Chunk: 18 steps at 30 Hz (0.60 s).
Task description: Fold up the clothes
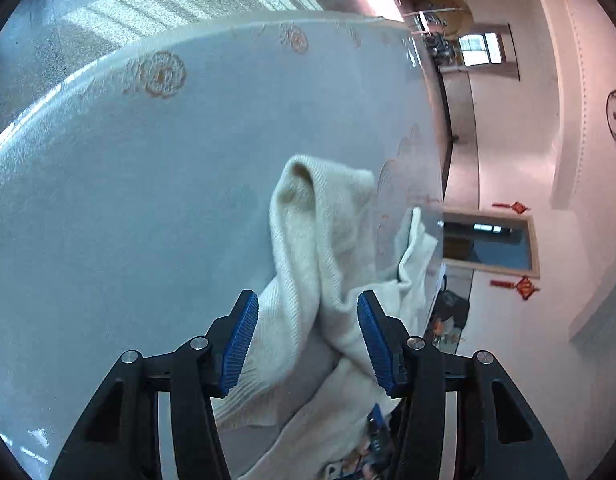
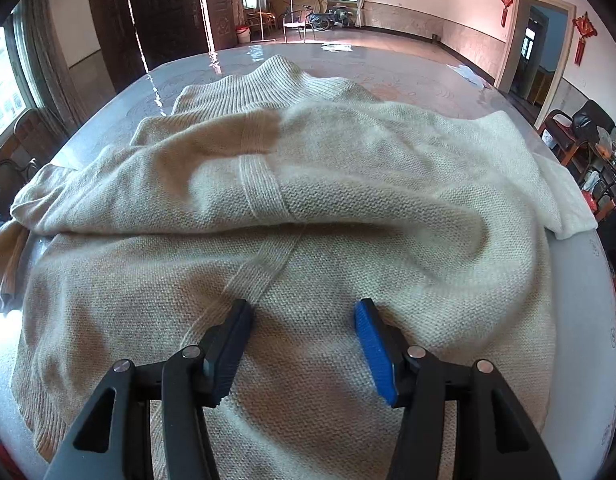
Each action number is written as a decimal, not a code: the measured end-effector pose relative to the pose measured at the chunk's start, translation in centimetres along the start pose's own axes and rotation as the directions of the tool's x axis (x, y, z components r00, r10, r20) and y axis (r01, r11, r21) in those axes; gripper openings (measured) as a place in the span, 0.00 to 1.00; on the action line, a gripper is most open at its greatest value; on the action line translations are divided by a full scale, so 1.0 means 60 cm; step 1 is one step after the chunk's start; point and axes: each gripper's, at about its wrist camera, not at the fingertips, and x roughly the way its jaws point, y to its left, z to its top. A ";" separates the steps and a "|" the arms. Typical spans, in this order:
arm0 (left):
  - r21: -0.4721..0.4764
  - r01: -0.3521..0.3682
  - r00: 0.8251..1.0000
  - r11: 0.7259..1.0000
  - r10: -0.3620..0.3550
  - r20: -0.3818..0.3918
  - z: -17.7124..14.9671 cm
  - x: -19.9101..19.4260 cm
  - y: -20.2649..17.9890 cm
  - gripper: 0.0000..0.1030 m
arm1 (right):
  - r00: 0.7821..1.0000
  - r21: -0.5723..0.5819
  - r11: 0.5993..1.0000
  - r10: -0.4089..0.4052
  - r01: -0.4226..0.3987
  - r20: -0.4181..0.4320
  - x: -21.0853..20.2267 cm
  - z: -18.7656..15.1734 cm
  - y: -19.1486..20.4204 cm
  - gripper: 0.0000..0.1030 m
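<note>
Sweater (image 2: 308, 208), cream knit, lies spread over the near half of the table (image 2: 428, 76), centre of the right wrist view. Collar sits at upper centre. One thick fold already crosses the body from left to right; a sleeve is laid across the left side and its cuff hangs off the table edge at far left. Judged: early to mid fold, sides not yet squared, final halving not done.

Left gripper (image 1: 308, 336): jaws parted, a sleeve (image 1: 320, 240) draped loose between them at lower centre of the left wrist view, pads not pressing it. Released.

Right gripper (image 2: 303, 344): jaws parted above the lower body of the sweater, nothing clenched.

Surroundings: doorway (image 2: 536, 44) at upper right, chair (image 2: 580, 124) at right edge. Nothing else crowds the sweater; a small white scrap (image 2: 468, 74) lies well apart, upper right.

Obstruction: the bulky ridge at right centre will need flattening.
</note>
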 end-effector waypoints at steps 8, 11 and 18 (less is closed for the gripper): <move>0.300 0.041 0.972 0.953 0.032 -0.234 -0.097 0.080 -0.029 0.49 | 1.000 0.003 1.000 -0.008 0.008 -0.002 -0.005 -0.007 0.008 0.54; 0.336 -0.020 0.979 0.942 0.087 -0.185 -0.059 0.051 -0.024 0.45 | 1.000 -0.003 1.000 -0.005 0.005 -0.005 -0.005 -0.007 0.007 0.54; 0.345 -0.442 0.896 0.828 0.389 0.214 0.081 -0.082 0.004 0.40 | 1.000 -0.042 0.999 0.007 -0.007 0.012 -0.012 -0.022 0.005 0.54</move>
